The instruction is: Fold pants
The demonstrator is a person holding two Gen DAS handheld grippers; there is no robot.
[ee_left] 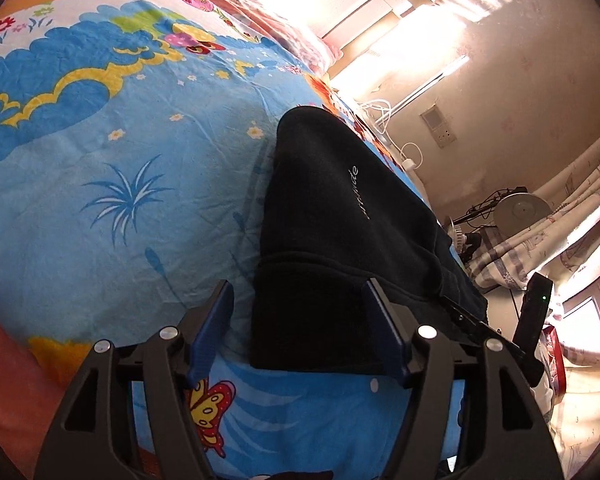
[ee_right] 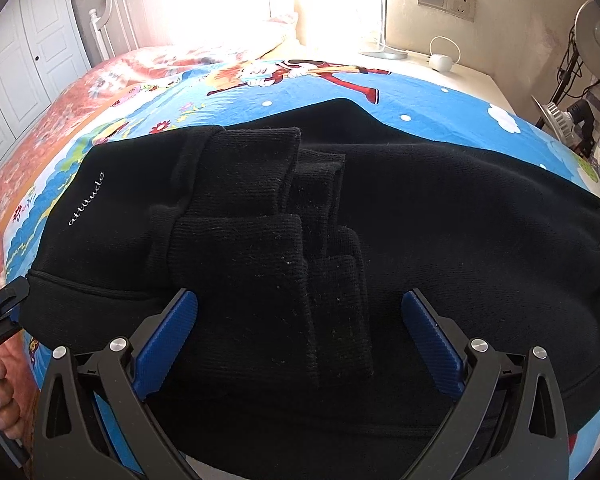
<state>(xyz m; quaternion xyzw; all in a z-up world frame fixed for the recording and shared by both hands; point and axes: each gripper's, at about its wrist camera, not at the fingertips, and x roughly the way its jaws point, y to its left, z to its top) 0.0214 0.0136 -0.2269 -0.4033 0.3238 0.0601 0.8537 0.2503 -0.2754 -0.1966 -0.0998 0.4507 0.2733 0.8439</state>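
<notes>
tilted down over black pants (ee_right: 420,208) on the bed (ee_left: 100,200). left claw (ee_left: 300,328) spread, gripping nothing. right claw (ee_right: 300,340) spread above the cuffs.

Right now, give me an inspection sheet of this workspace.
Surface: bed sheet, blue cartoon print, wrinkled.
Job's things: black pants, folded over, ribbed cuffs lying on top.
Clutter: nothing seen on the sheet.
Grippers: left gripper open at the pants' edge; right gripper open over the cuffs; neither grips cloth.
Cables: white cable on the side table.
Surroundings: wall socket, wardrobe doors, fan.
</notes>
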